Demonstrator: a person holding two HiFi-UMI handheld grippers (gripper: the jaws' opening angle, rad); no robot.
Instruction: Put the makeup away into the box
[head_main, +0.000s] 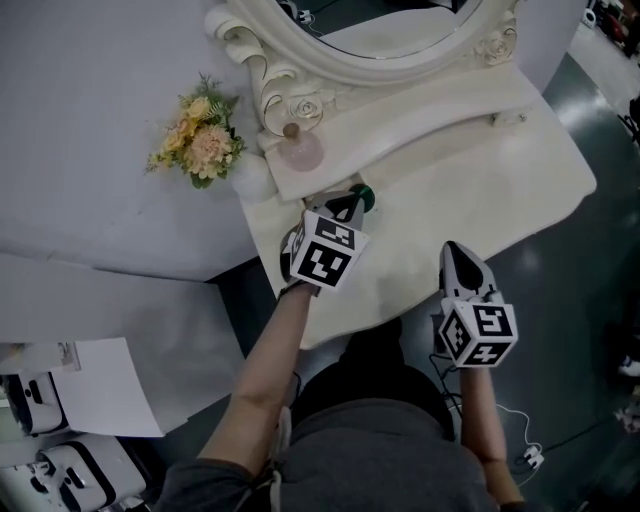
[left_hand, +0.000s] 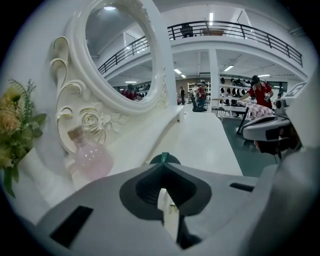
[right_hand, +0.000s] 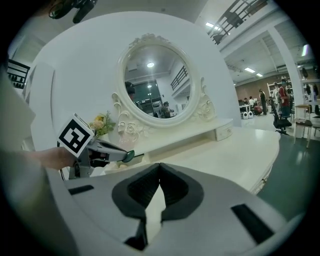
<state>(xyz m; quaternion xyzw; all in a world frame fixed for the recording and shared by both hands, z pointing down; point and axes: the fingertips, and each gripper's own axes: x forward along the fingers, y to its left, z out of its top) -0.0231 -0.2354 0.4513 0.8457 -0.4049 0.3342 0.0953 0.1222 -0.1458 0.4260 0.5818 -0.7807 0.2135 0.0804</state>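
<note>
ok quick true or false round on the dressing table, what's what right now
1. The left hand-held gripper pinches a small green item at its tips. True.
2. The right hand-held gripper holds the pink bottle. False: its jaws are together with nothing between them, and the bottle stands at the foot of the mirror.
3. In the head view the flowers sit to the left of the mirror. True.
4. The pink bottle lies on its side. False: it stands upright with its stopper on top.
5. The mirror is square. False: it is oval in an ornate white frame.
</note>
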